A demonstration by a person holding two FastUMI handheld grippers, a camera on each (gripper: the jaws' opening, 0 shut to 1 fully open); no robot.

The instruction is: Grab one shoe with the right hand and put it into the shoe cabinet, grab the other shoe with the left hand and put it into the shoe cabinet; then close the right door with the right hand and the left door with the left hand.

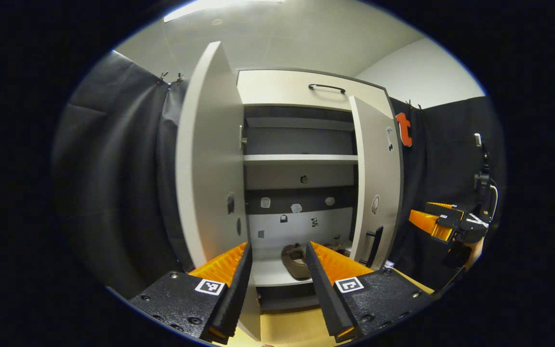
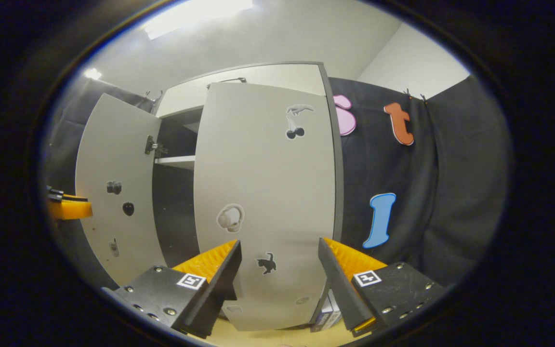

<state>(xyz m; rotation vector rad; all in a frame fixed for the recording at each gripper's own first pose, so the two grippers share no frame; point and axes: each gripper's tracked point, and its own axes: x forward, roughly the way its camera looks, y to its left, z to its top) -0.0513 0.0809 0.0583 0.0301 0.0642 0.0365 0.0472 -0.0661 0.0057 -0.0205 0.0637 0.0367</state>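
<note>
Shoe in cabinet, ahead of open left gripper.

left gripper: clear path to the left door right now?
Probably yes. The left gripper is open and empty, the left door stands open beside it with nothing between, and the shoe lies inside the cabinet, out of the way.

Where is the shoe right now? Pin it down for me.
In the left gripper view the shoe lies on the cabinet's bottom shelf, between the open left door and right door, framed by the left gripper.
</note>
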